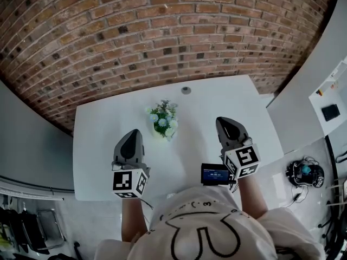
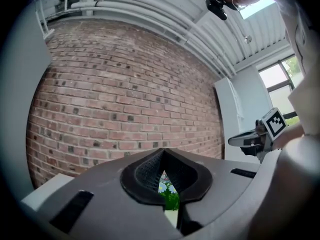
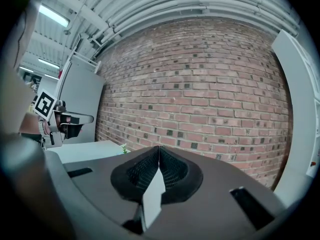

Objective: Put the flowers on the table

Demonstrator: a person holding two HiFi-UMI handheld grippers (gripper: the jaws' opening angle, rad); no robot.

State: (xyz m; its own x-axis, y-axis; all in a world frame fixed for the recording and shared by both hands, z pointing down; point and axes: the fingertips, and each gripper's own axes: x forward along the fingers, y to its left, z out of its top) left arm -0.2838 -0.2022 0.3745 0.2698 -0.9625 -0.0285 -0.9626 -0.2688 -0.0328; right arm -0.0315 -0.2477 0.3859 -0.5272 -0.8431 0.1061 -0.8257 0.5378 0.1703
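Both left gripper [image 1: 132, 132] and right gripper [image 1: 222, 120] have jaws closed, empty; flowers [image 1: 164, 118] stand in a pot [image 1: 160, 135].

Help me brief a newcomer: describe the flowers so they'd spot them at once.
Find the white table before the brick wall. Near its middle stands a small bunch of flowers, pale blue and white blooms over green leaves. It alone is leafy and colourful, unlike the grey disc beyond it and the dark screen device at the near edge.
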